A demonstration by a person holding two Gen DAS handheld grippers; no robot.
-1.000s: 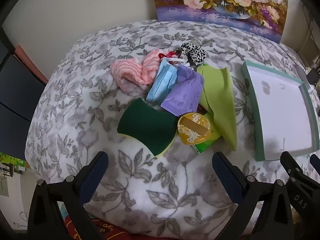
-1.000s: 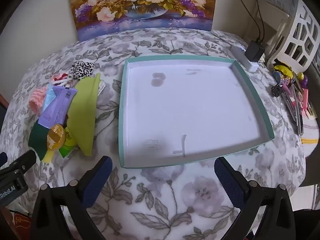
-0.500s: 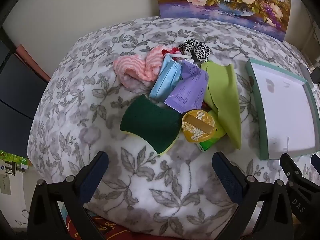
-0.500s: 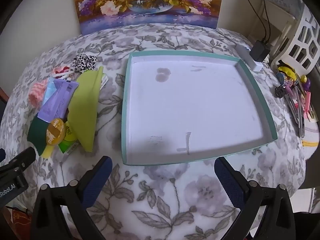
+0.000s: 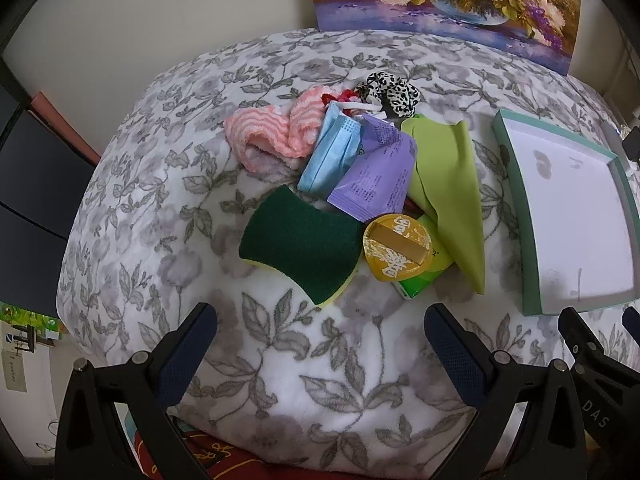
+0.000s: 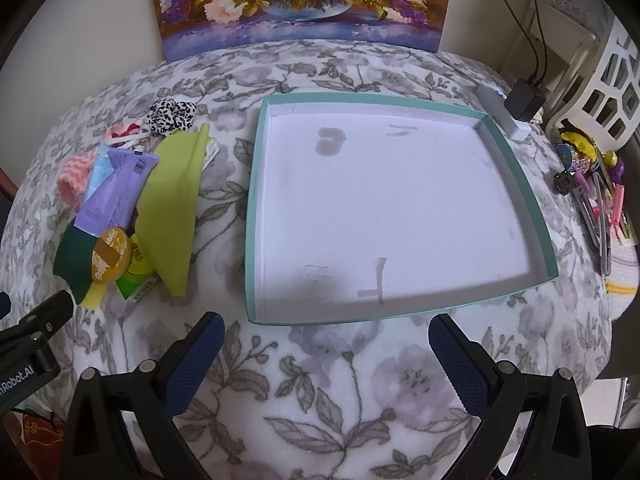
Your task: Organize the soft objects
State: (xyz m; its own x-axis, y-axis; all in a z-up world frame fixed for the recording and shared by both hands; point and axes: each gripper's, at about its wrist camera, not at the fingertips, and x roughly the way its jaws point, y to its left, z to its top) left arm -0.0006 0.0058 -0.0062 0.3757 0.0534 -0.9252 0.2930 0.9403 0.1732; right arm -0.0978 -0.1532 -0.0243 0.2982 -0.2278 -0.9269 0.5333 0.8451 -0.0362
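Left gripper point(image 5: 320, 332) advanced; sponge point(image 5: 300, 242) edge nearer.

A pile of soft things lies on the tabletop point(image 5: 132, 216), left of the tray point(image 6: 256, 216) and apart from it. In the pile, the sponge point(image 5: 300, 244) sits nearest, with the round lid point(image 5: 398, 252) at its right edge. Behind them lie two packets point(image 5: 372, 176), a cloth point(image 5: 452, 184) to their right, a knitted piece point(image 5: 268, 132) to their left and a scrunchie point(image 5: 390, 90) farthest back. A painting point(image 6: 300, 0) stands behind the tray; clips point(image 6: 592, 196) lie to its right.
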